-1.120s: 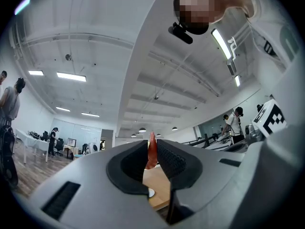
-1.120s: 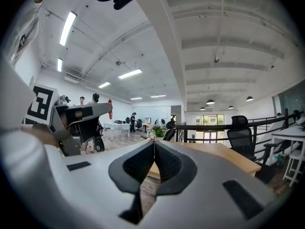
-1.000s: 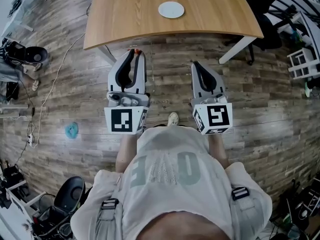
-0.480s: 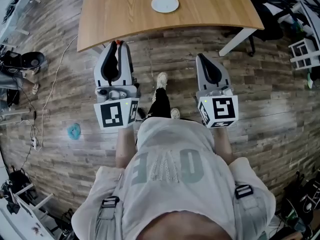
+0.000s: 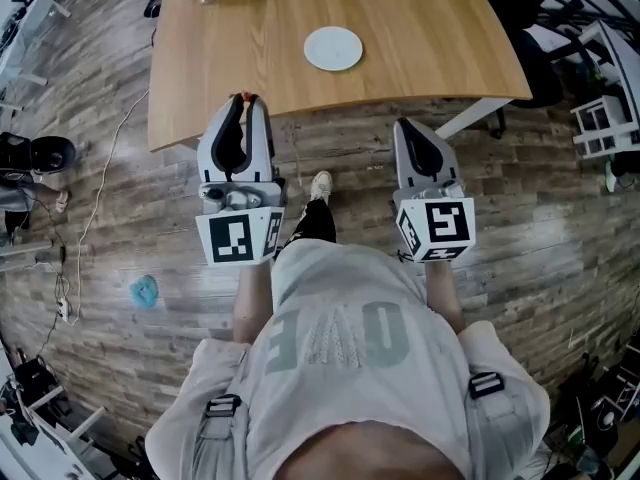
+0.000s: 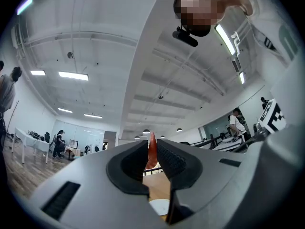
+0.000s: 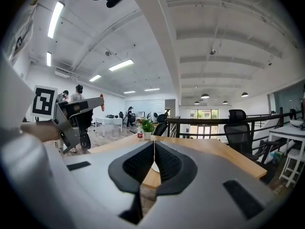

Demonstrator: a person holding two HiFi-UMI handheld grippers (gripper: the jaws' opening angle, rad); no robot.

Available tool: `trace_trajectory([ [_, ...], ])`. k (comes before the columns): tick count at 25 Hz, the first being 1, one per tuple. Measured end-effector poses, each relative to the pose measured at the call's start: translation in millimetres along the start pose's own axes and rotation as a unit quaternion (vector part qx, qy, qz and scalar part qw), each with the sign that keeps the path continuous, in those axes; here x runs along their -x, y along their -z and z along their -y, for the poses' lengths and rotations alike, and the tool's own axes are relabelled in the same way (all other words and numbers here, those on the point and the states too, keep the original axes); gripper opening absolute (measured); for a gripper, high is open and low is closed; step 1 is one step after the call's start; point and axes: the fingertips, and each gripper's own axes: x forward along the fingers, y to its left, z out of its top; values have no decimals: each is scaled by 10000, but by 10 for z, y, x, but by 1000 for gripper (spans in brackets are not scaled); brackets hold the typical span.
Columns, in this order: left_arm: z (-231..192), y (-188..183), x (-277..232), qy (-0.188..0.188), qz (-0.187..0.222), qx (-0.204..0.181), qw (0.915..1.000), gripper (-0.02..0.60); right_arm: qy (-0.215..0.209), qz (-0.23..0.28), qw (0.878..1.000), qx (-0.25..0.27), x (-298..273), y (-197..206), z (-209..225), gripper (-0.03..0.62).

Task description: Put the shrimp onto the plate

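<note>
Orange-red shrimp [image 6: 151,149] sits pinched in our left claw [image 5: 243,106], its long axis running along the pads and one end poking past the tips toward the wooden bench [image 5: 420,28]. Head or tail, we can't tell. Our right claw [image 5: 407,128] hangs alongside, pressed together on nothing. We reckon we're mid-carry, the shrimp up in the air about at the bench's near edge and well short of the white plate [image 5: 333,48], so the next move calls for reaching forward and rightward over the plate, lowering, then spreading the pads.
</note>
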Motion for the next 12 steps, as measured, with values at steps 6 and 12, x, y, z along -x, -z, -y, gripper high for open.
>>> trace_trajectory([
  [6,-362,197,-653,157,-12,106,9998,63,-98,62,9997,232,-729,-303,68,21],
  [12,-714,388,-1232,285,-4,175,9994,63,37,79,9996,251,-1414,-474,225,21],
])
